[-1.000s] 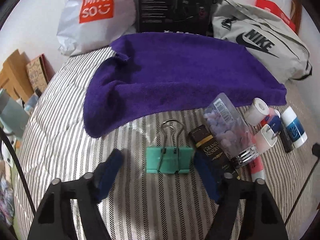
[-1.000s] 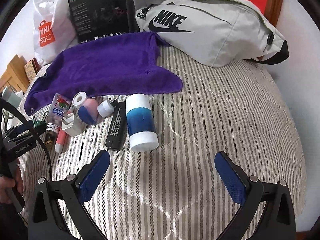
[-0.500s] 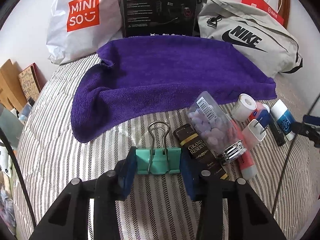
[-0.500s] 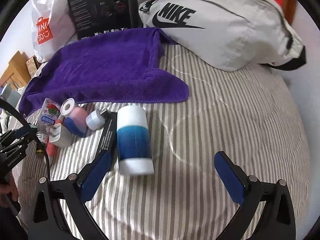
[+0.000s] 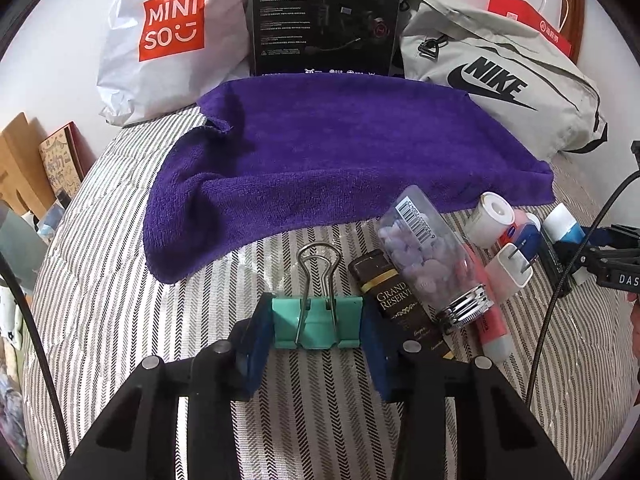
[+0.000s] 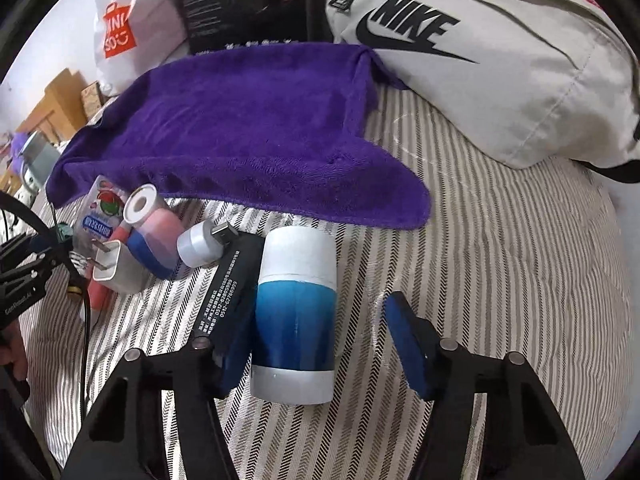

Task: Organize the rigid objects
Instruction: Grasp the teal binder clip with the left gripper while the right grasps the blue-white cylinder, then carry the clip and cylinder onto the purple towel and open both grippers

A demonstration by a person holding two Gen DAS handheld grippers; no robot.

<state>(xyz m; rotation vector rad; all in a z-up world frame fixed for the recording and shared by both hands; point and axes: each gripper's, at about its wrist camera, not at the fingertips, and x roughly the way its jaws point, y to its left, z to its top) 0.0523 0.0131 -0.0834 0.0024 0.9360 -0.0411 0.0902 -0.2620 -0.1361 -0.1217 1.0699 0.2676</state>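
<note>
On the striped bed [image 5: 100, 300], the left hand-held gripper [image 5: 316, 330] is clenched on the teal metal binder clip [image 5: 318, 326], pads against both its sides. The right hand-held gripper [image 6: 316, 346] is released, straddling the blue-and-white plastic cylinder [image 6: 296, 312] lying flat. Beyond both spreads a purple terry towel [image 5: 340, 148].

A bed [image 5: 100, 300] with a grey-and-white striped quilt fills the scene, backed by a plain white wall [image 5: 60, 60]. Wooden furniture [image 5: 16, 160] stands at its left edge, and a dark wooden post [image 5: 574, 20] rises at the far right.
</note>
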